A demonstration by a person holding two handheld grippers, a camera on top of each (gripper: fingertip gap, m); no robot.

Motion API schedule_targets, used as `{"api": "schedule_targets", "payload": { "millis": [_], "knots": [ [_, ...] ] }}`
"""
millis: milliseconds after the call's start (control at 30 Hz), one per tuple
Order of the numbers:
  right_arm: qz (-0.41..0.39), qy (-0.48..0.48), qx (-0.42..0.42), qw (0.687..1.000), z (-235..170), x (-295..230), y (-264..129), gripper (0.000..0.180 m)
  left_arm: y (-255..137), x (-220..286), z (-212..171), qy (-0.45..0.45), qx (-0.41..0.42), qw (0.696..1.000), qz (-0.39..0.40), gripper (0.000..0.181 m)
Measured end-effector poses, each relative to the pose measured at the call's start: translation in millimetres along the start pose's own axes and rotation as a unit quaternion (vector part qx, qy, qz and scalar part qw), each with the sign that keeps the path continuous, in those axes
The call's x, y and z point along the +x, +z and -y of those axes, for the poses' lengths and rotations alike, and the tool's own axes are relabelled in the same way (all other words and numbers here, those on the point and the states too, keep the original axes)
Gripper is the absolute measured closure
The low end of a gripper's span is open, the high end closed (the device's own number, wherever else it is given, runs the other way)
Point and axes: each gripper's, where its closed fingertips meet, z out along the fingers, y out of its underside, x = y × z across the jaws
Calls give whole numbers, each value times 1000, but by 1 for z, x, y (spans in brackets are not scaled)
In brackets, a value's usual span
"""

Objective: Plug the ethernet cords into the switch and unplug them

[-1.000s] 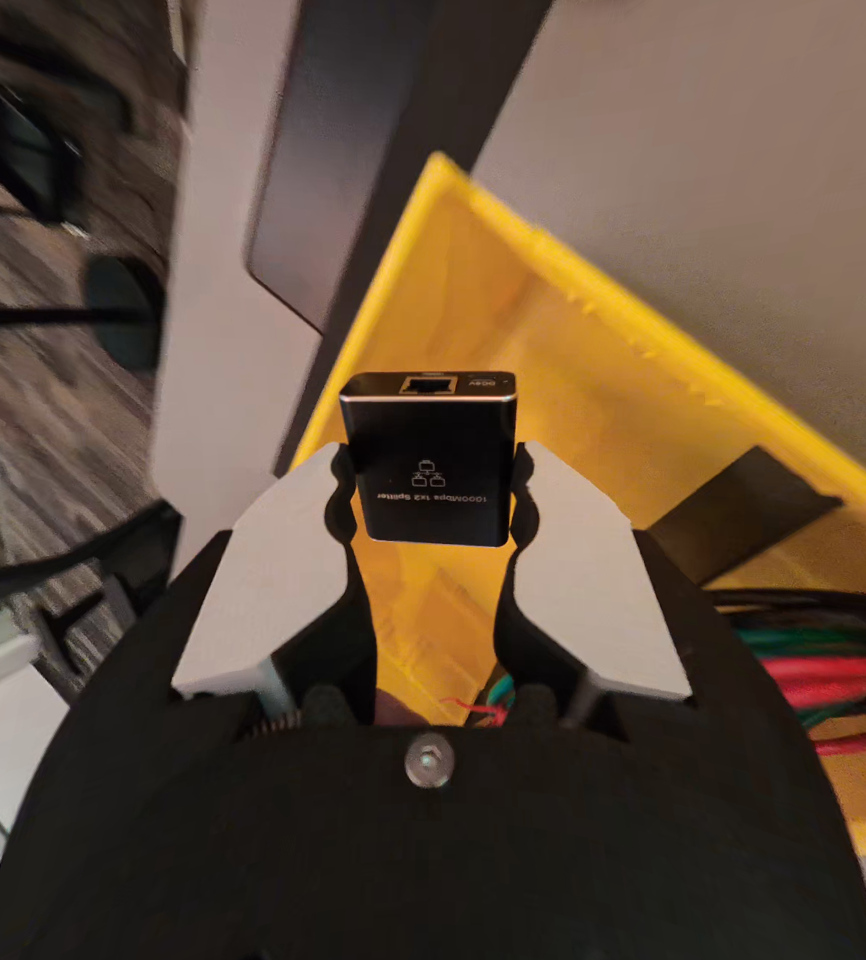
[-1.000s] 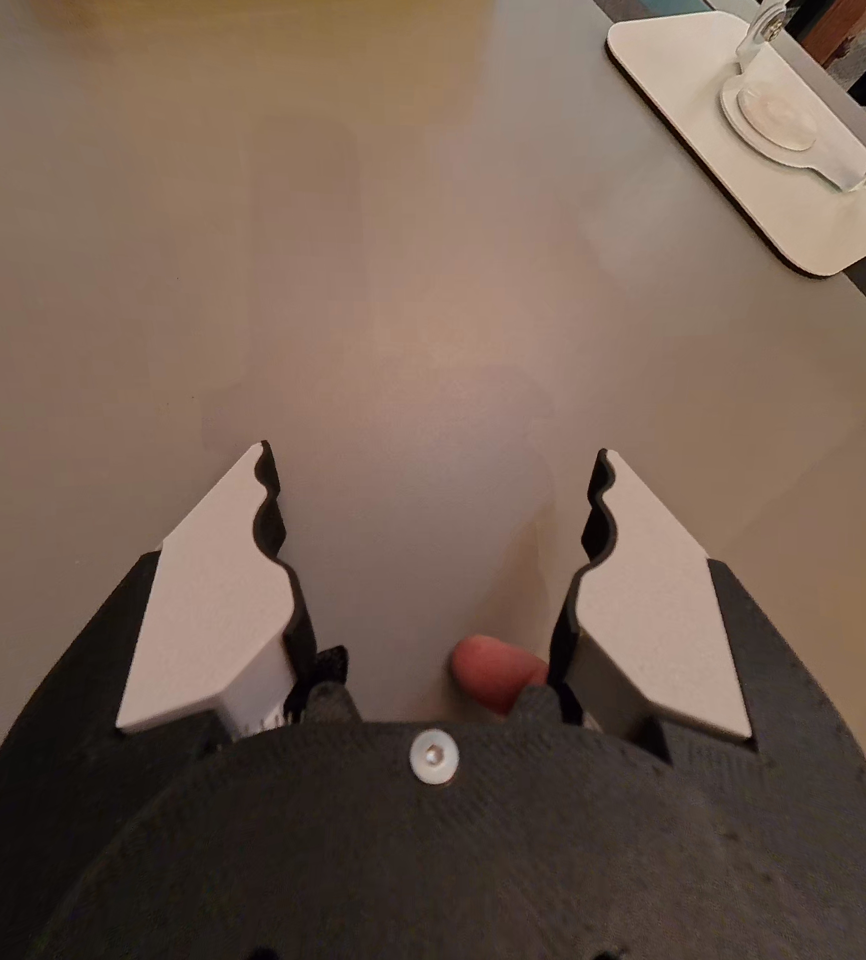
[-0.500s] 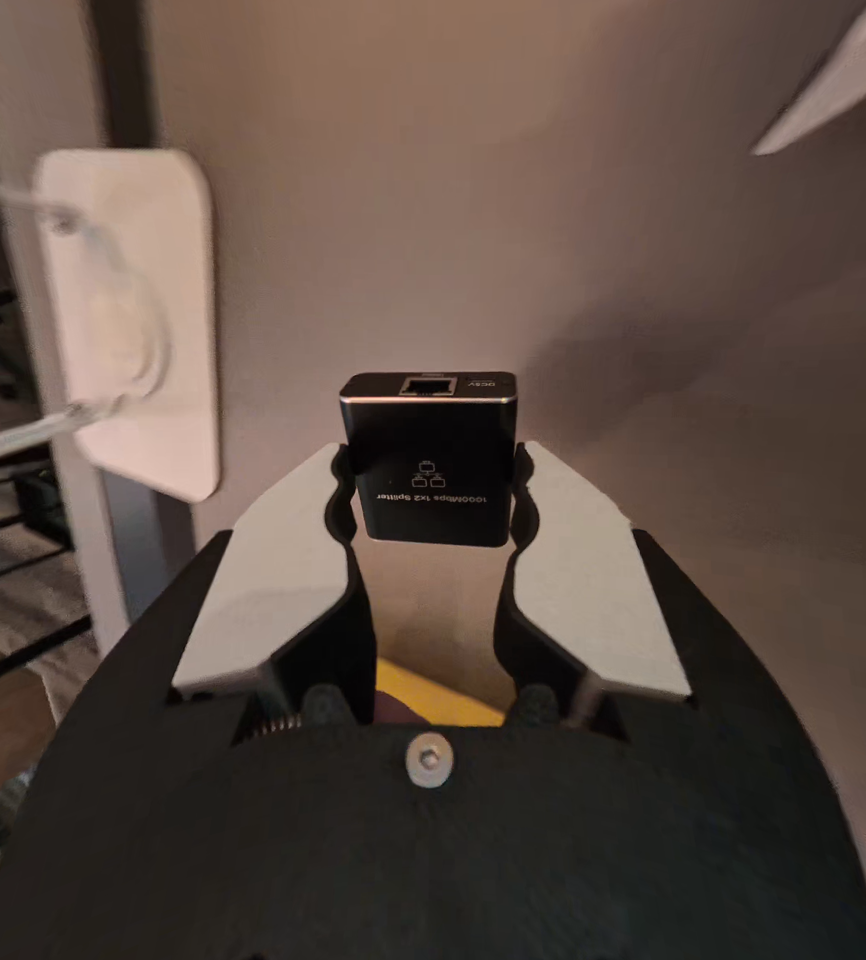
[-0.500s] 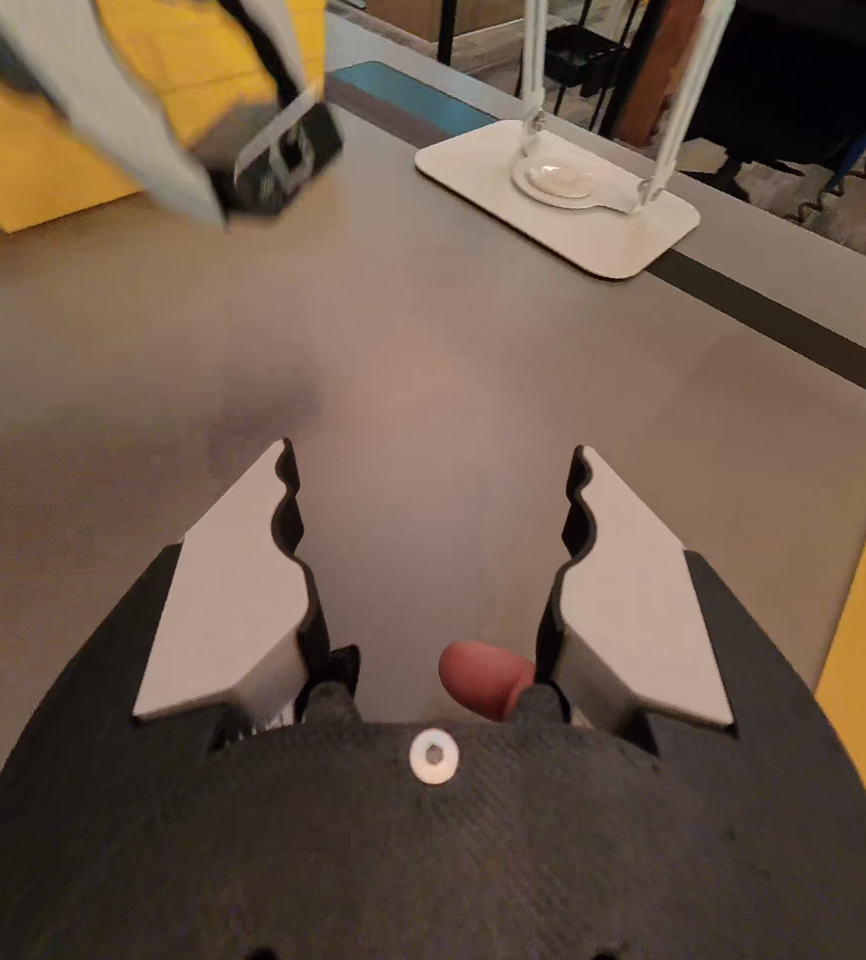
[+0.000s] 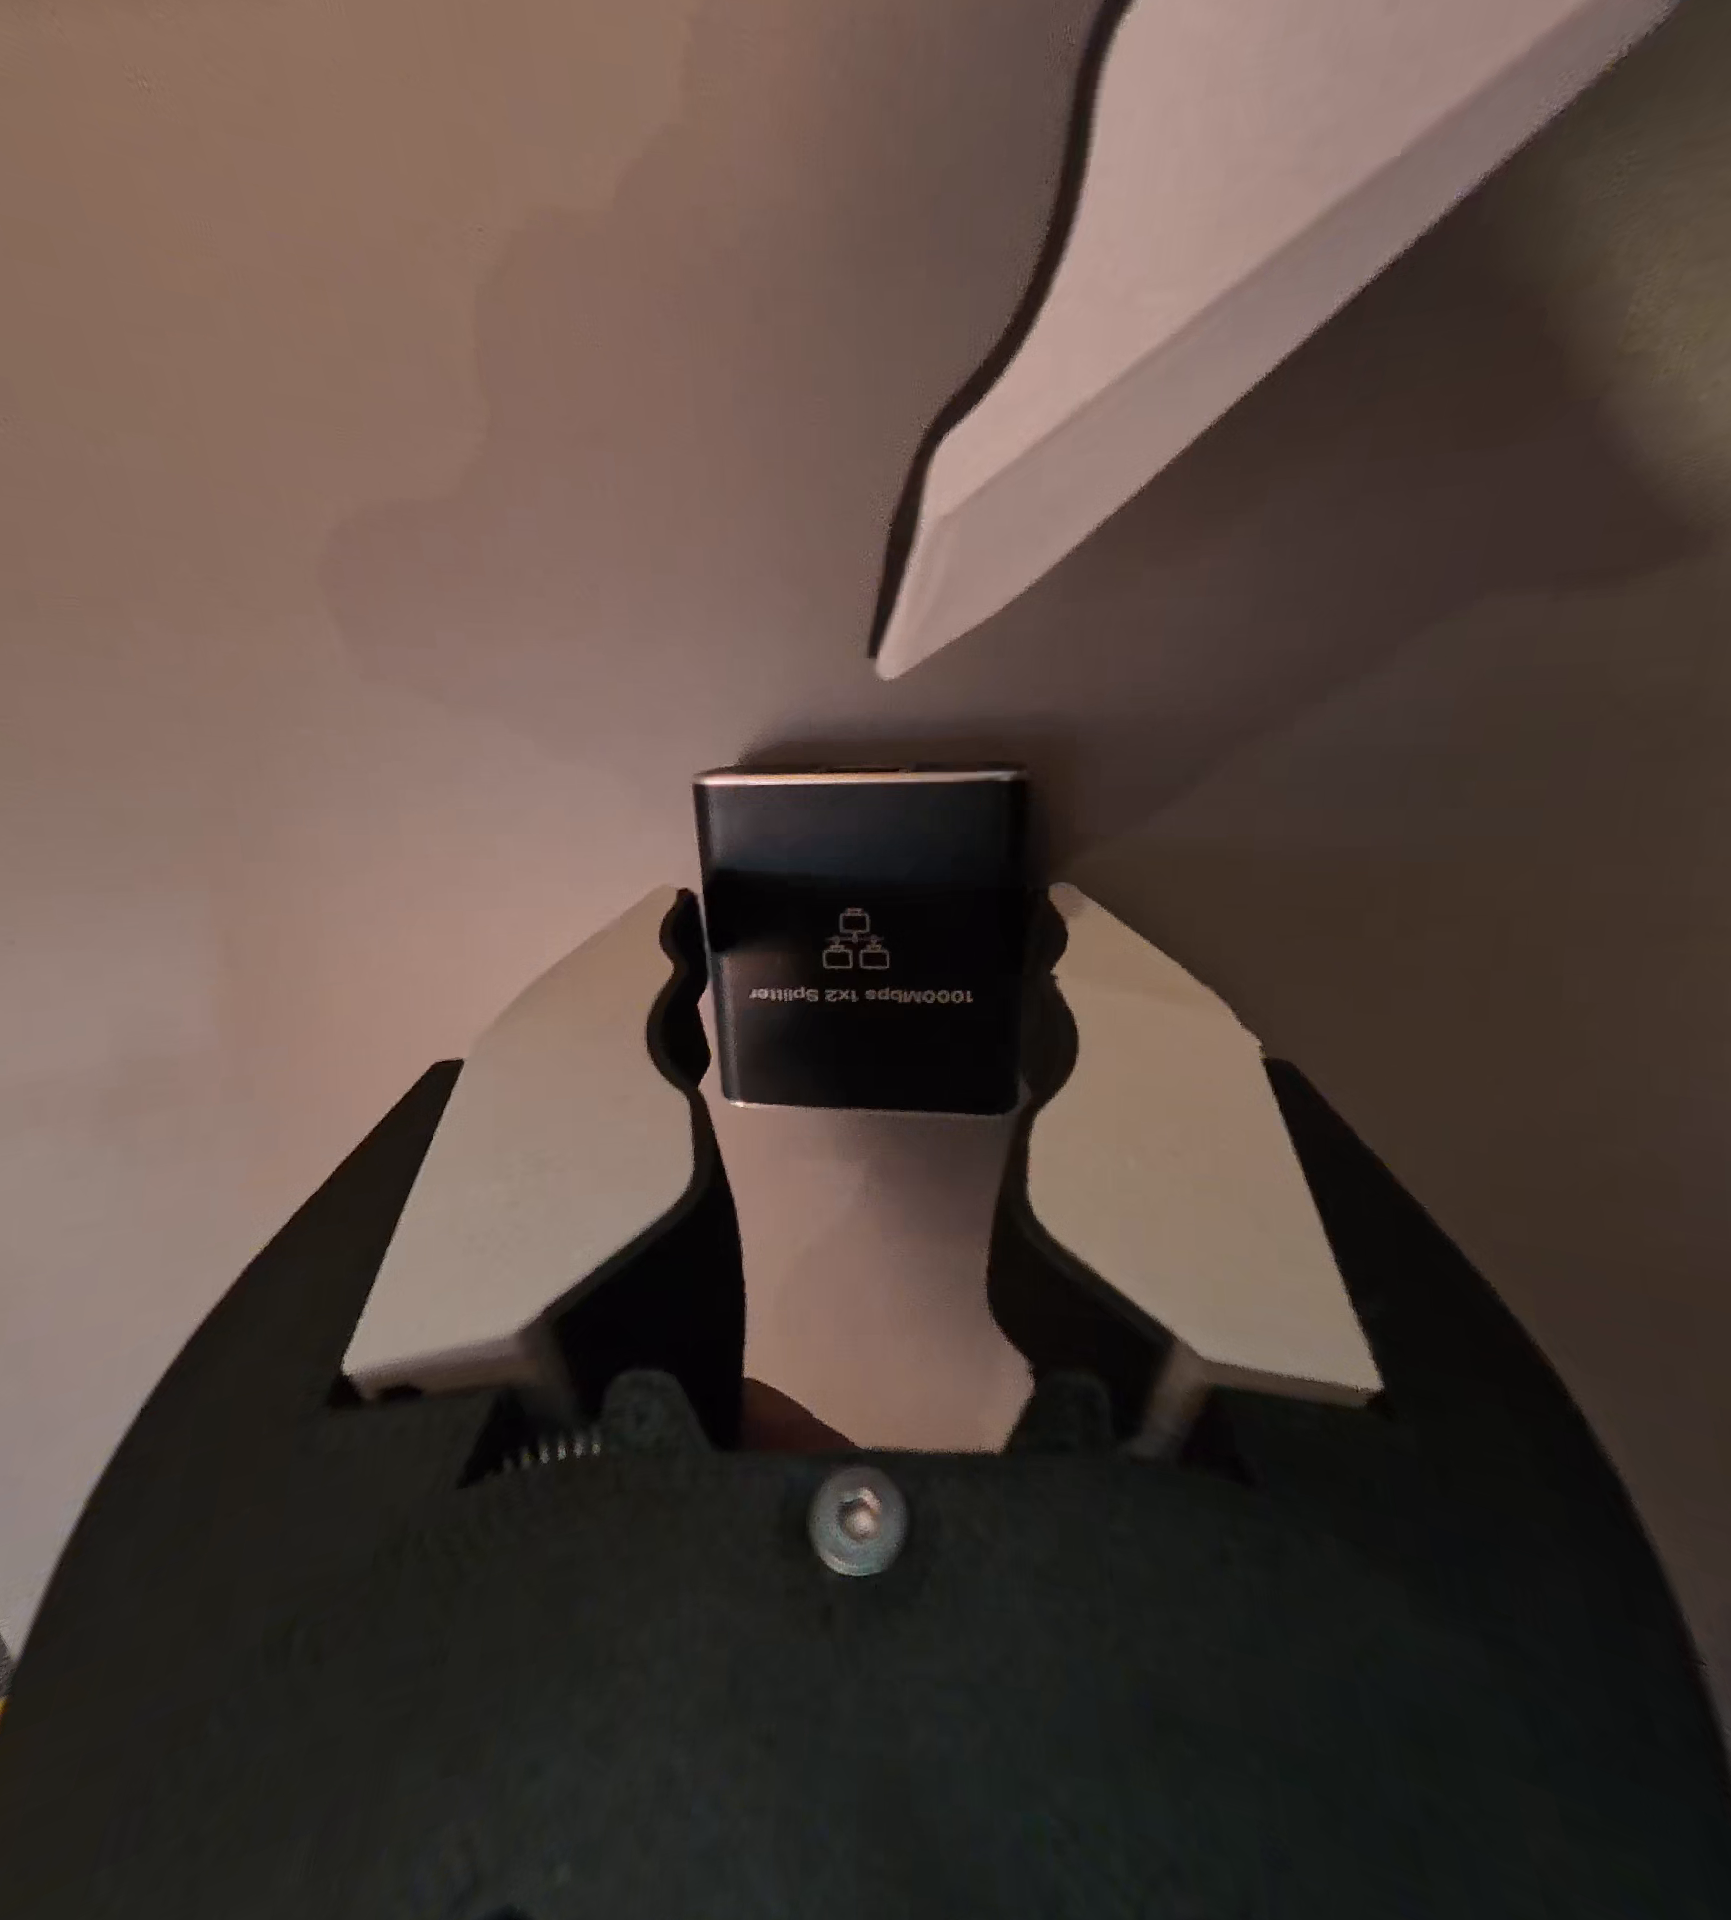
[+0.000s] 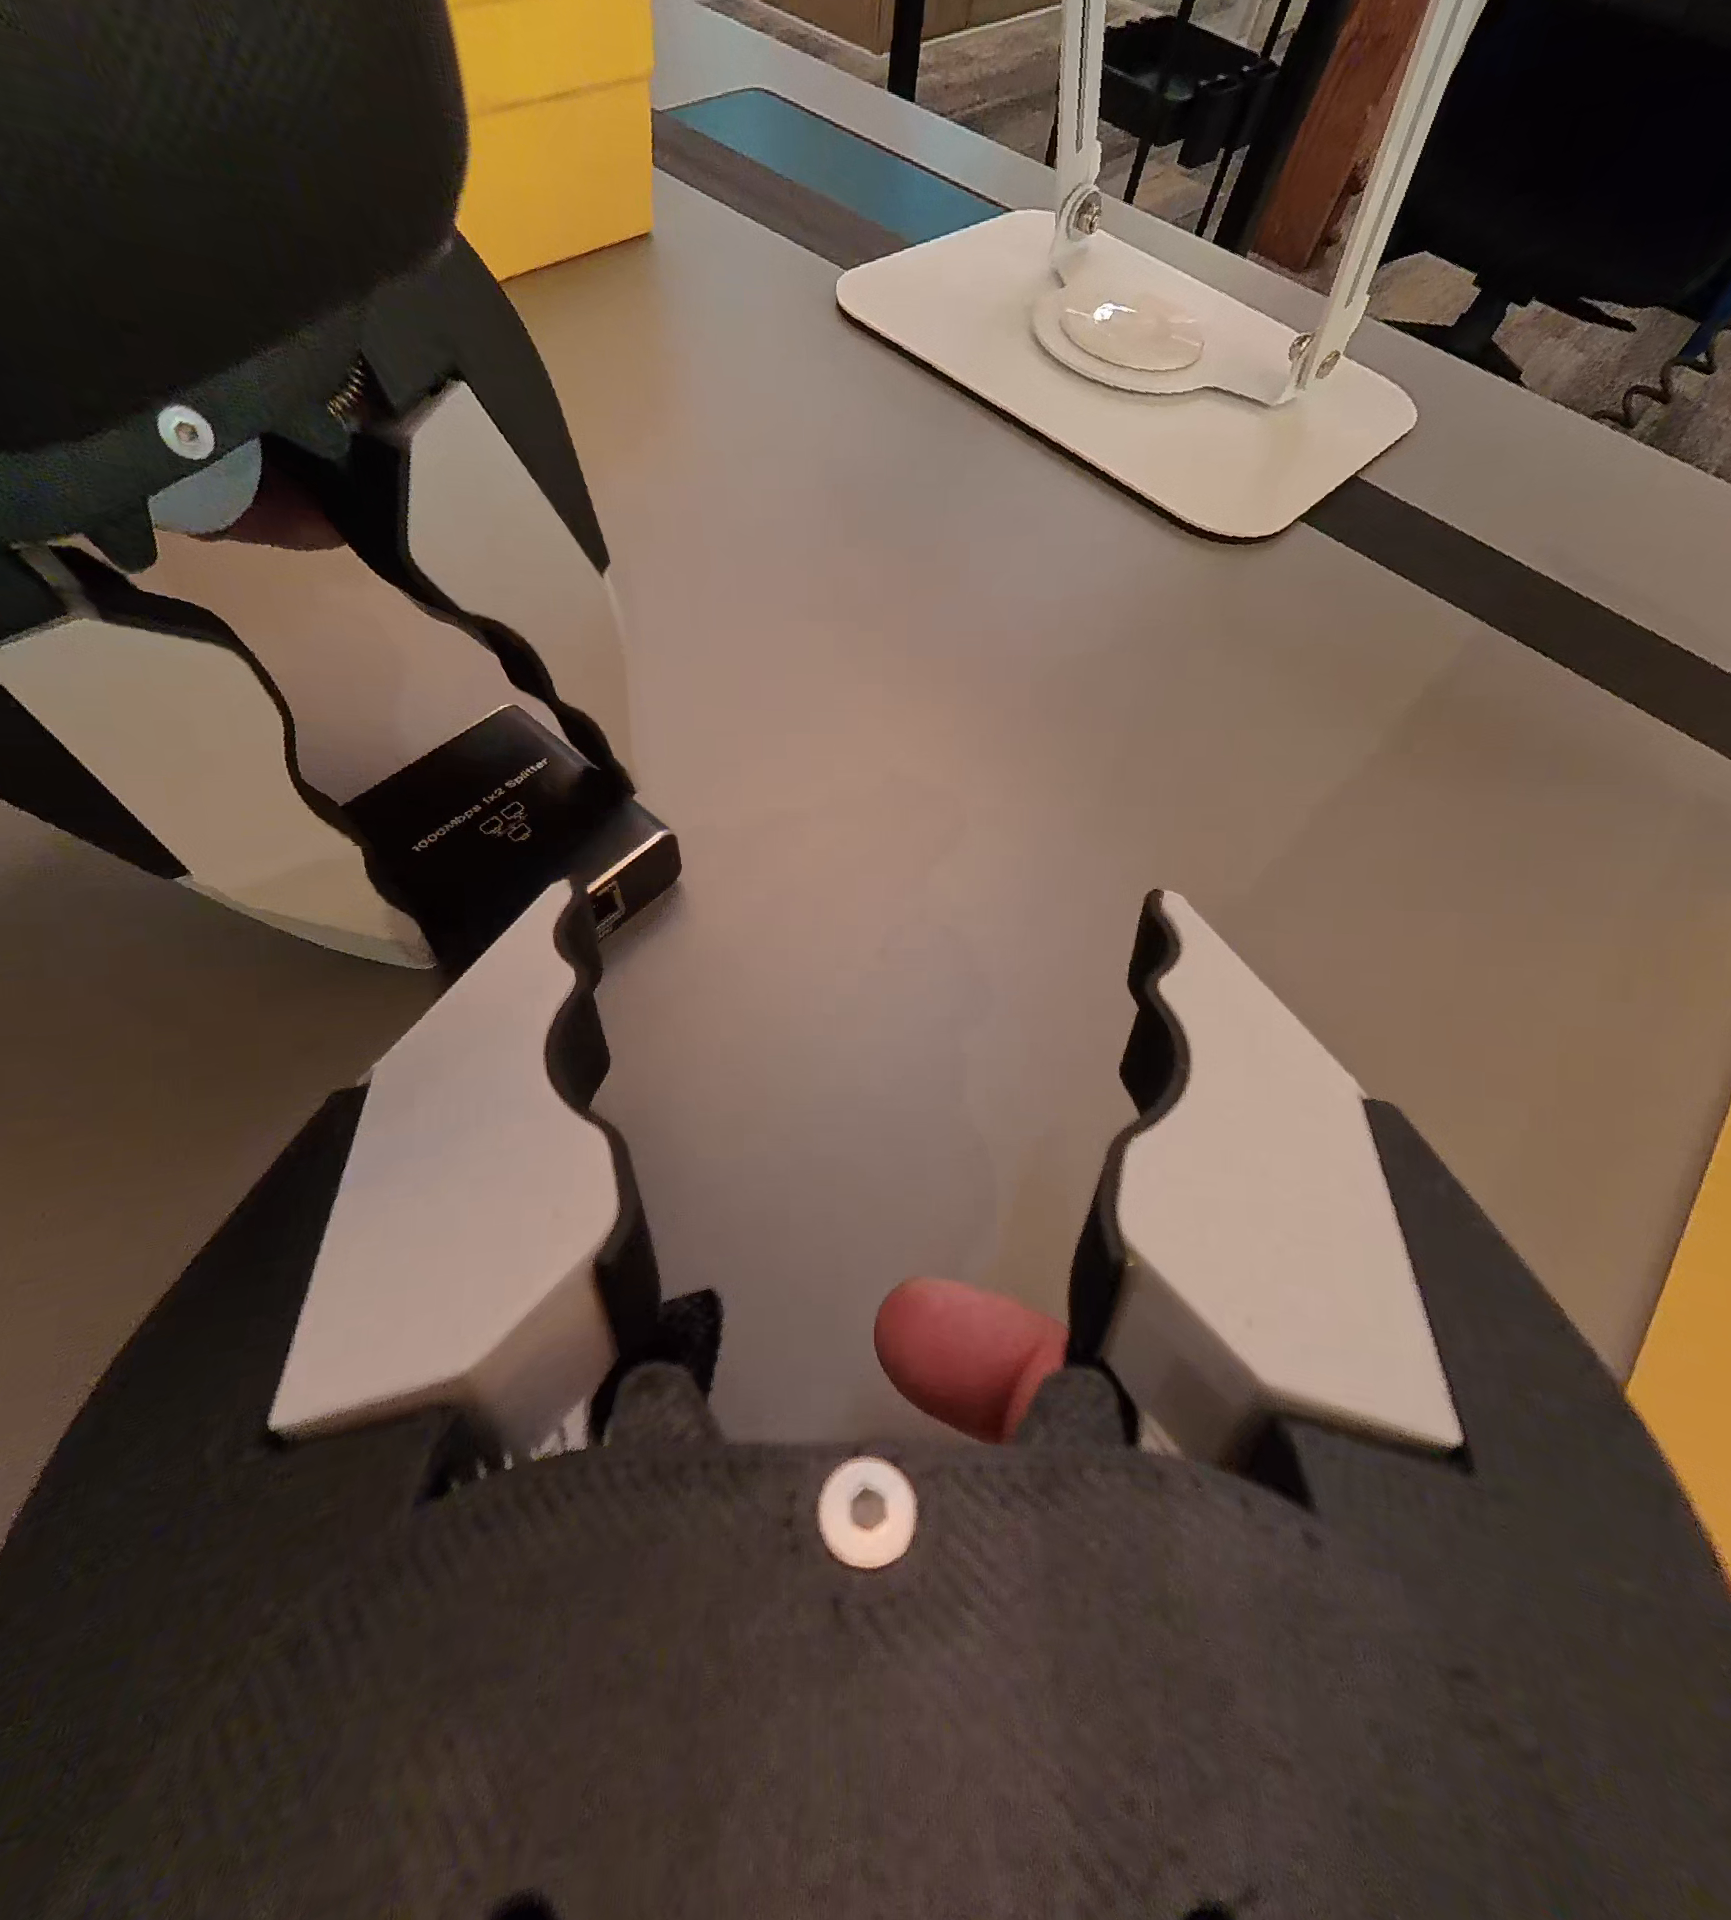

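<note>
left tool (image 5: 866, 997): clenched on switch (image 5: 861, 966), its port end down touching worktop (image 6: 944, 644) | right tool (image 6: 866, 997): released, empty, just beside | handling: small, rigid, probably light, glossy shell likely slippery; grip the side edges, ports clear | cords: not visible

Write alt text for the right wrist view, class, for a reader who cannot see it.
The open, empty right gripper hovers over a grey table. Ahead to its left, the left gripper clamps a small black switch against the tabletop. A white stand base sits beyond.
</note>
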Motion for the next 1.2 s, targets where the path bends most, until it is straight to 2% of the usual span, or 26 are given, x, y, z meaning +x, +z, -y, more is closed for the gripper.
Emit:
{"api": "schedule_targets", "payload": {
  "millis": [33,100,200,267,367,433,500,600,700,867,1000,1200],
  "knots": [
    [-1,0,-1,1000,0,0,0,79,-2,-2,0,-3,5,1000,8,115],
    [-3,1,-1,1000,-1,2,0,79,-17,-7,-1,-6,17,999,28,106],
    [-5,3,-2,1000,-1,3,0,79,-66,-27,-15,-17,45,994,93,111],
    [-3,3,-4,1000,-2,2,1,79,-109,-51,-40,-38,57,985,156,115],
    [0,1,-8,1000,-4,-1,3,79,-161,-91,-114,-86,5,968,236,120],
    [3,0,-10,1000,-5,-2,4,79,-180,-113,-174,-114,-49,955,270,123],
    [5,-3,-13,1000,-5,-4,5,79,-186,-128,-227,-140,-87,946,278,126],
    [4,-9,-17,1000,-7,-6,6,79,-176,-140,-271,-161,-100,946,263,131],
    [3,-11,-23,1000,-9,-6,7,79,-163,-139,-294,-170,-121,952,226,137],
    [2,-13,-28,1000,-12,-5,8,79,-157,-135,-295,-160,-117,961,191,151],
    [6,-16,-32,999,-14,-8,10,78,-165,-133,-297,-149,-127,961,196,158],
    [7,-14,-30,999,-12,-7,9,78,-185,-126,-295,-159,-95,960,208,164]
  ]
}}
